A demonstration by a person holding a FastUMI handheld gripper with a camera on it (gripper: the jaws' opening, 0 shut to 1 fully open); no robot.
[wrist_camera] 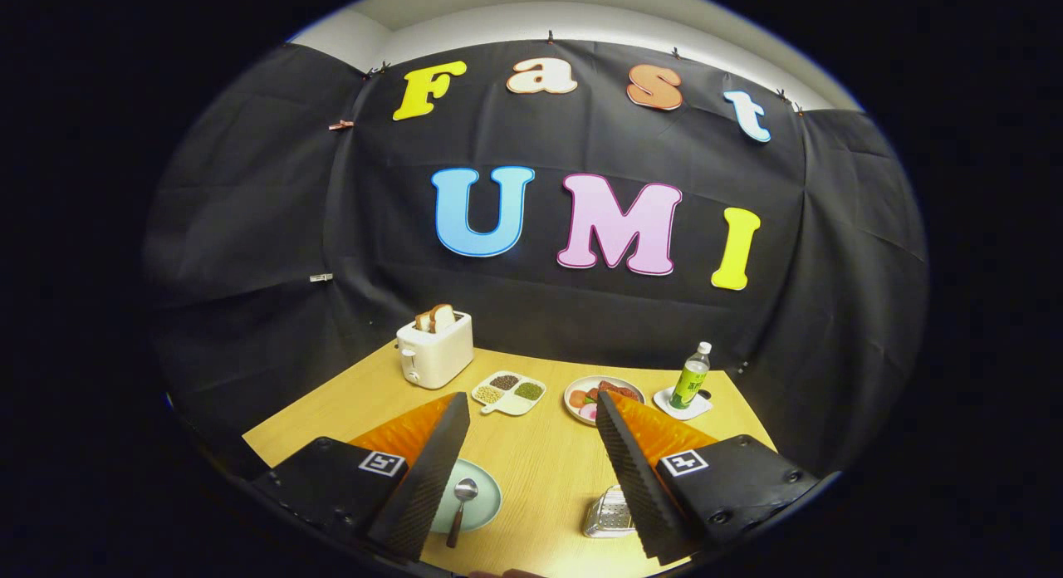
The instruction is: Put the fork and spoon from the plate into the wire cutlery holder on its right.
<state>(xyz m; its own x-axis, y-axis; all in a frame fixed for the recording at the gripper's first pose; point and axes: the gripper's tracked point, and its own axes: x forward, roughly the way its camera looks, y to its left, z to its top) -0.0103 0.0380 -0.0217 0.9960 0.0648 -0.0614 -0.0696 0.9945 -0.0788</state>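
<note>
Currently the gripper (531,470) is hovering above the wooden table (540,462) with its fingers spread wide and nothing between them. Just inside the left finger, the spoon (460,509) is lying on the pale green plate (486,503), bowl pointing away and dark handle trailing back toward the claw. No fork can be made out. Beside the right finger, the wire cutlery holder (609,513) is standing partly hidden. Judging by appearance, the spoon is light, rigid and slippery at the polished bowl; the handle, near mid-length, is offering the surer grip. Beyond the fingers are standing a toaster (435,351), a divided dish (508,392), a food plate (581,393) and a bottle (691,375).
</note>
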